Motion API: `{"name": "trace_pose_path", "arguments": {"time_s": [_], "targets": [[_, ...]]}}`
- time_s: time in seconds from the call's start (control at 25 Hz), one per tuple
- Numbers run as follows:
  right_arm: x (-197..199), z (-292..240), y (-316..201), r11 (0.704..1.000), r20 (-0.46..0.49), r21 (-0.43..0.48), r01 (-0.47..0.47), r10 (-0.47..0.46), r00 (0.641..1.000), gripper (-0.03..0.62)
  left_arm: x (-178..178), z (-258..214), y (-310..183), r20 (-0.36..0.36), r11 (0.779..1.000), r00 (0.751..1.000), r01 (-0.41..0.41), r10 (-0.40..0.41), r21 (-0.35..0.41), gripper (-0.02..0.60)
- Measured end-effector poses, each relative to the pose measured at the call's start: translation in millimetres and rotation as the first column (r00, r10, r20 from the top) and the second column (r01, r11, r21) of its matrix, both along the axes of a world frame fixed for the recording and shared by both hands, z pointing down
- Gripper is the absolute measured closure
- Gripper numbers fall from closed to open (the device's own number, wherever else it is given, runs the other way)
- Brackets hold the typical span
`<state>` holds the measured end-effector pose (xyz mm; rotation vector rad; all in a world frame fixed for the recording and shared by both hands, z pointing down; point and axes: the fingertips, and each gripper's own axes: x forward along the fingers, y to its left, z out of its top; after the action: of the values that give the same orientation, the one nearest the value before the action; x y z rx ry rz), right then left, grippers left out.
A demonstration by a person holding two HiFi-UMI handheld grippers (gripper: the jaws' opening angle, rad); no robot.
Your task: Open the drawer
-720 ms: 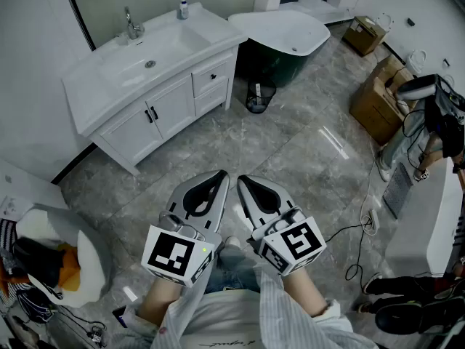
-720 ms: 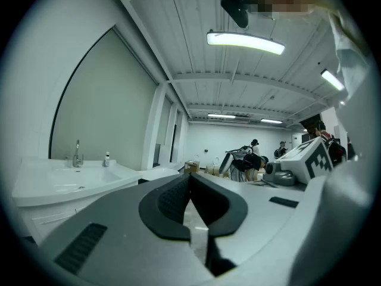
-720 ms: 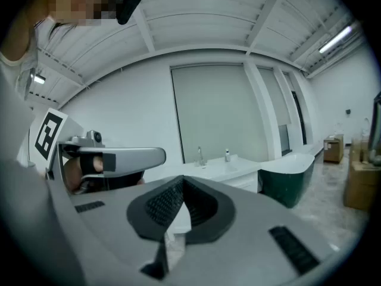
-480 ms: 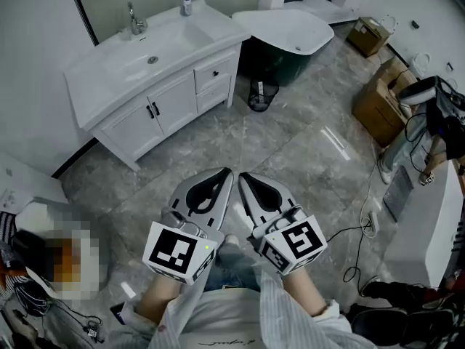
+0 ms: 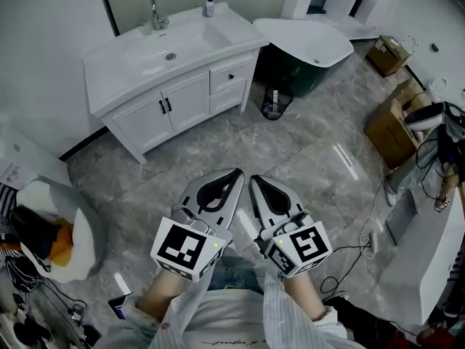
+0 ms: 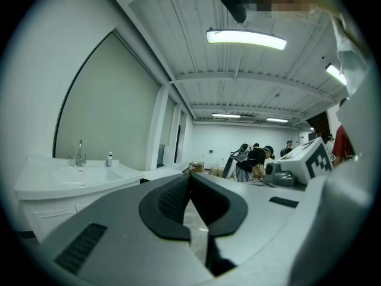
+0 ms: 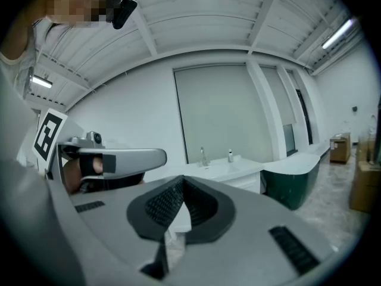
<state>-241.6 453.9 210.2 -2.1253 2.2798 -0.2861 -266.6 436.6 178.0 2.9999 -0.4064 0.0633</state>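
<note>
A white vanity cabinet (image 5: 171, 104) stands at the far wall, under a basin (image 5: 156, 53). On its right side are two stacked drawers; the upper drawer (image 5: 231, 77) has a dark knob, and both are closed. My left gripper (image 5: 236, 171) and right gripper (image 5: 256, 179) are held side by side close to the body, well short of the cabinet. Both point towards it, shut, with nothing between the fingers. The left gripper view shows its own shut tips (image 6: 190, 174) and the vanity (image 6: 59, 189) at the left. In the right gripper view the vanity (image 7: 238, 173) lies beyond the tips (image 7: 181, 179).
A white and dark green bathtub (image 5: 305, 46) stands right of the vanity, with a black wire bin (image 5: 274, 105) in front of it. Cardboard boxes (image 5: 392, 133) and floor cables (image 5: 356, 242) lie at the right. A heap of bags (image 5: 43, 231) sits at the left. Grey tile floor stretches between me and the cabinet.
The head view has swung, so the vanity now sits further right and lower in the picture. Both grippers stay shut, side by side in front of the body.
</note>
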Motion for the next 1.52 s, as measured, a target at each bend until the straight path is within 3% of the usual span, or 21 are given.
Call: {"name": "trace_pose_path", "arguments": {"time_s": [0.28, 0.6, 1.12, 1.52], "targets": [[12, 6, 2, 1.000, 0.008, -0.004, 0.019, -0.019, 1.000, 0.585, 15, 7, 3, 0.018, 1.000, 1.000, 0.012, -0.012, -0.005, 0.566], [43, 15, -32, 1.000, 0.011, -0.013, 0.006, -0.006, 1.000, 0.585, 45, 15, -33, 0.018, 1.000, 1.000, 0.004, -0.004, -0.010, 0.566], [111, 10, -157, 0.999, 0.002, -0.018, -0.050, 0.050, 0.999, 0.585, 114, 10, -164, 0.034, 0.999, 0.999, -0.037, 0.036, 0.008, 0.566], [138, 12, -237, 0.994, 0.016, -0.041, -0.101, 0.102, 0.995, 0.583, 137, 10, -248, 0.036, 0.998, 0.998, -0.055, 0.054, 0.027, 0.566]]}}
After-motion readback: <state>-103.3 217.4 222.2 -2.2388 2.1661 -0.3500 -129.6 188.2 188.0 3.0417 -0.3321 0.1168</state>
